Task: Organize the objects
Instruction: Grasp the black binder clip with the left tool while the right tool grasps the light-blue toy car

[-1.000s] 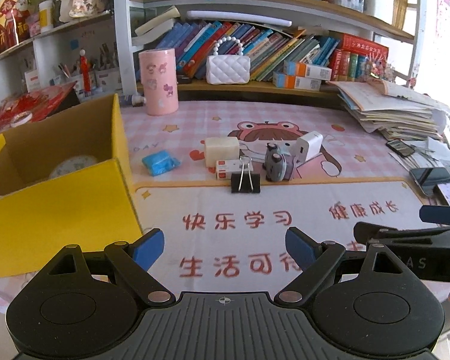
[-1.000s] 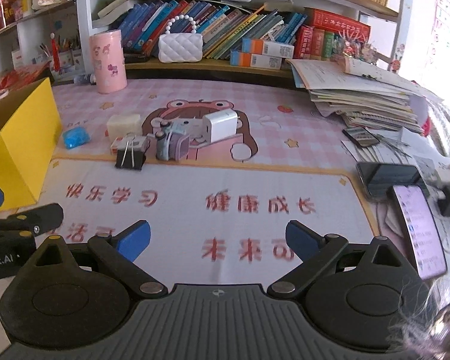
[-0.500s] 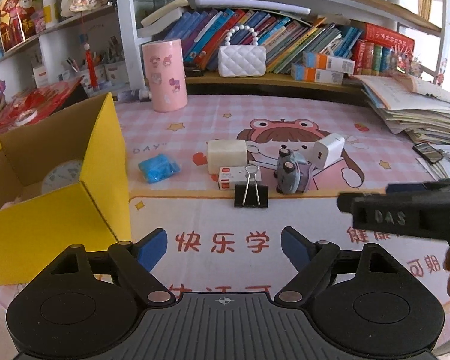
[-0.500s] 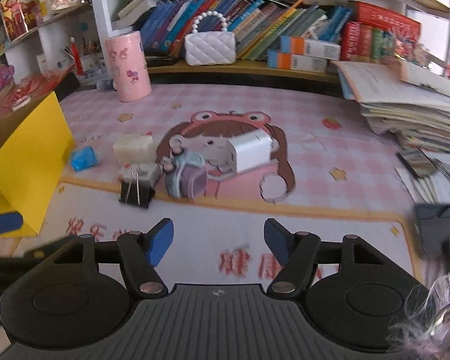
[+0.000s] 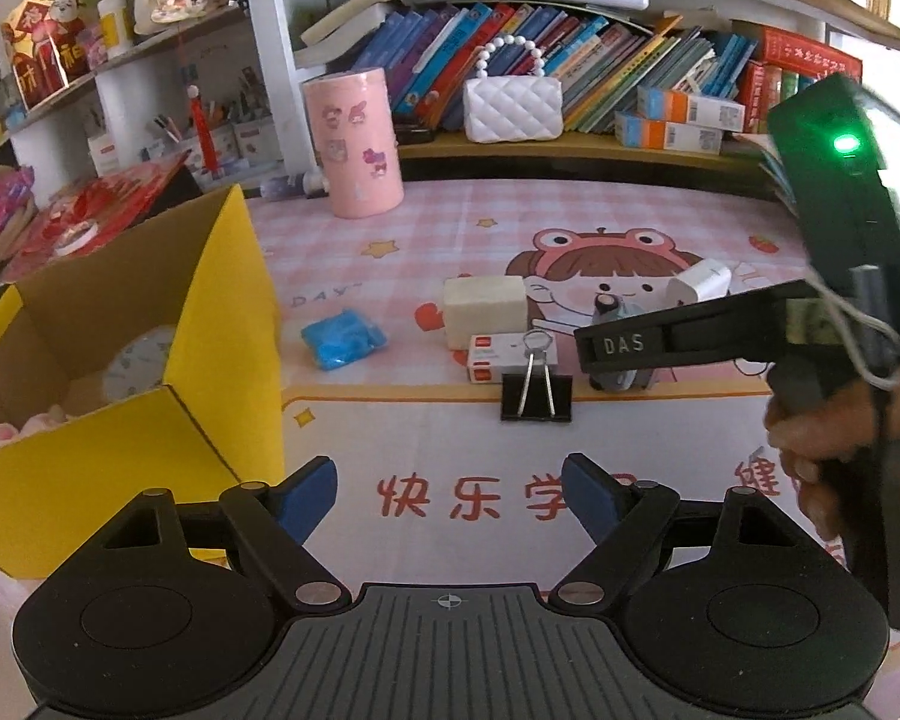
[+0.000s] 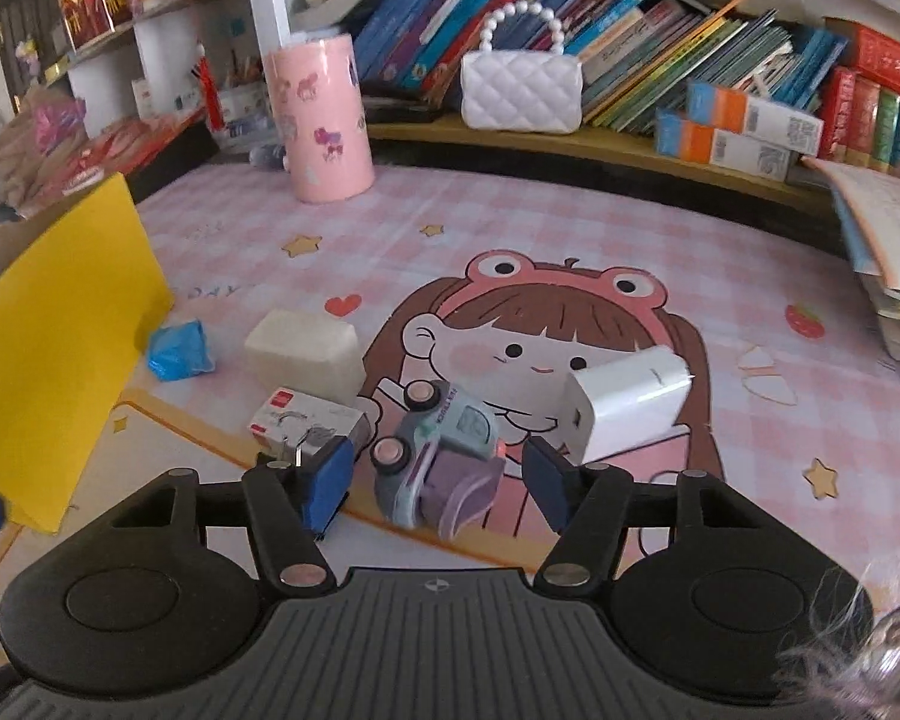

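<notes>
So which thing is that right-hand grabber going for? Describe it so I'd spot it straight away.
Find the cartoon girl in a frog hat printed on the pink desk mat. At her lower left lies a small toy truck, tipped on its side between the open fingers of the right gripper. Unlike the plain white charger and boxes beside it, it has wheels and a pale green and purple body.

Pink-and-white checked mat (image 6: 570,228) over the tabletop, printed with a brown-haired cartoon girl in a pink frog hat, yellow stars, red Chinese characters on a white panel. Yellow cardboard box (image 5: 120,468), brown inside. Pale blue toy car (image 6: 438,450) with lilac rear and pink wheel hubs. White charger block (image 6: 630,408). Cream block (image 6: 306,354). Crumpled blue wrapper (image 5: 342,339). Black binder clip (image 5: 536,393) with silver handles. Pink cylinder (image 5: 354,144) with cartoon stickers. White quilted purse (image 6: 521,90), pearl handle. Blue pads on black fingers (image 5: 306,498).
</notes>
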The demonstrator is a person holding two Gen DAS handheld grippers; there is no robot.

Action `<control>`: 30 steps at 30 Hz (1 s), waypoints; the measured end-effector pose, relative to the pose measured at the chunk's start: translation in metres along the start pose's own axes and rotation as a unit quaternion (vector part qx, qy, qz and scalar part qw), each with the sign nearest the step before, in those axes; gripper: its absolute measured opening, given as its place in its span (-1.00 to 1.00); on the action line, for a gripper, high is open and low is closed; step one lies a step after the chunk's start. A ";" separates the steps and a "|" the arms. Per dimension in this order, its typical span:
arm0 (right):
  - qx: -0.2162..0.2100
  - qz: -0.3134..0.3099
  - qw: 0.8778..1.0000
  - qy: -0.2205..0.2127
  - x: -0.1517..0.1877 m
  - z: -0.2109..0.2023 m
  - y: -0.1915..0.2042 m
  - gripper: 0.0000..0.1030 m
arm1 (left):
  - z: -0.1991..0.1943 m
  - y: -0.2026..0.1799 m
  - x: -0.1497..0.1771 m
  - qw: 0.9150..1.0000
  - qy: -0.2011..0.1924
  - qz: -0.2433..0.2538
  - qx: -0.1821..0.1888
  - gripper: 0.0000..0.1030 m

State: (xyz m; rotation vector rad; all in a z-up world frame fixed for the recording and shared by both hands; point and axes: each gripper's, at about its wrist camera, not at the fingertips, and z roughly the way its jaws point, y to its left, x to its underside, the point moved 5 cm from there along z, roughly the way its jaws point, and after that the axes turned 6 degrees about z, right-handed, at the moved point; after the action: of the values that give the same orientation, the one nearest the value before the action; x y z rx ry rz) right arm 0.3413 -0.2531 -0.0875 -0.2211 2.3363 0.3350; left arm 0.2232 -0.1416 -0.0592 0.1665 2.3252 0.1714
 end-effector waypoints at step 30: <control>0.012 0.038 0.999 -0.033 0.024 -0.099 -0.045 -0.08 | 0.085 -0.037 -0.034 0.999 0.025 0.000 0.045 0.12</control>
State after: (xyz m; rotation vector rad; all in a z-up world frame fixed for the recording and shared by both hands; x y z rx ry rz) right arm 0.2700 -0.3273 -0.0449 -0.1077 2.2872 0.3473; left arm 0.3056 -0.1777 -0.0996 0.2088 2.3849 0.0710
